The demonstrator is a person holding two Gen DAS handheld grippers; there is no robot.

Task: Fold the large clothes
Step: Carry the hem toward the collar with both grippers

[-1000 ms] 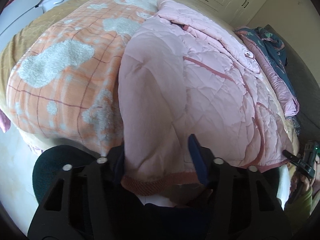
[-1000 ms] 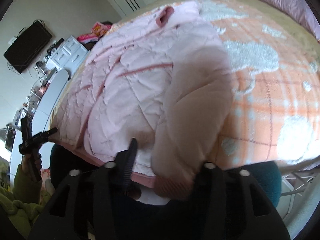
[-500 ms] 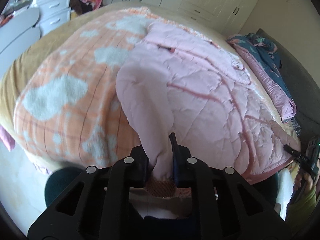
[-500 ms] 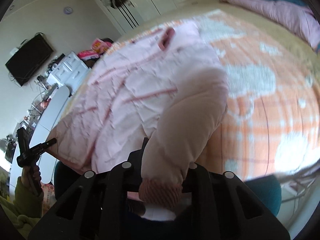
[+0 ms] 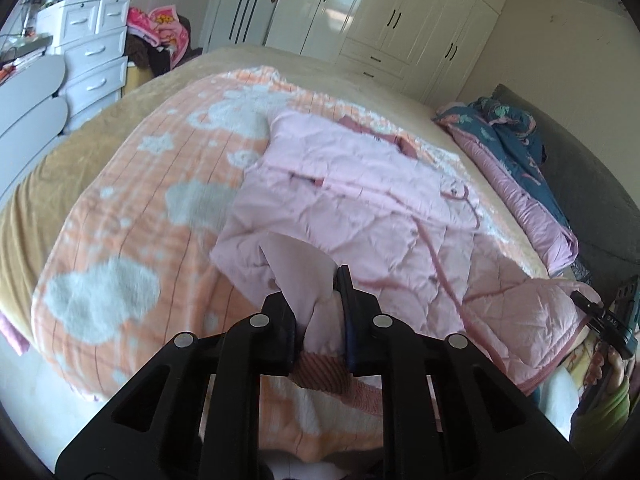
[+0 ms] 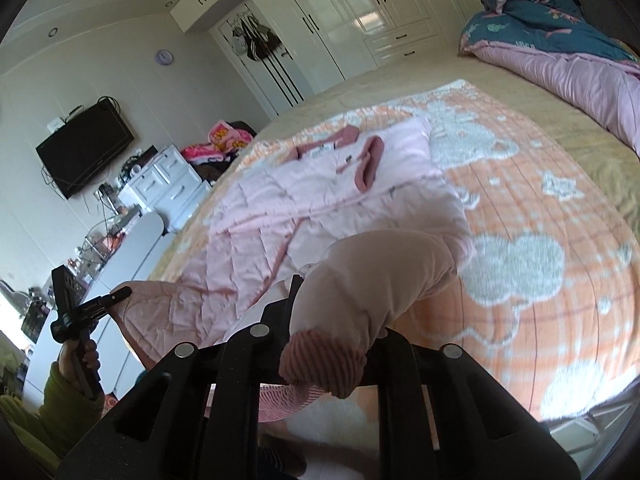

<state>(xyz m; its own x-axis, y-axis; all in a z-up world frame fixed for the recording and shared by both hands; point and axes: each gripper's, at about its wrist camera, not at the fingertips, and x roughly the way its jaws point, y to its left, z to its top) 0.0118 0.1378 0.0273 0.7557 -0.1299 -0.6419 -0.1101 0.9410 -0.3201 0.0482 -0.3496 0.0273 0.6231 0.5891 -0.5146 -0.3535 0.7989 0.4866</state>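
Note:
A pink quilted jacket (image 5: 360, 200) (image 6: 320, 200) lies spread on the bed, collar at the far end. My left gripper (image 5: 318, 312) is shut on one sleeve just above its ribbed cuff (image 5: 324, 372), and the sleeve is lifted off the blanket. My right gripper (image 6: 332, 320) is shut on the other sleeve, whose ribbed cuff (image 6: 320, 364) bulges out in front of the fingers. Each gripper also shows at the edge of the other's view, the right gripper (image 5: 588, 306) and the left gripper (image 6: 116, 294), both held by hands in green sleeves.
An orange checked blanket (image 5: 120, 240) with white patches covers the bed under the jacket. A bundled blue and pink quilt (image 5: 520, 152) (image 6: 560, 40) lies along the far side. White drawers (image 5: 88, 48), wardrobes (image 5: 380, 20) and a wall television (image 6: 84, 144) ring the room.
Both grippers went from open around the sleeves to shut on them. Both then rose, lifting the sleeve ends off the bed, so more of the room shows.

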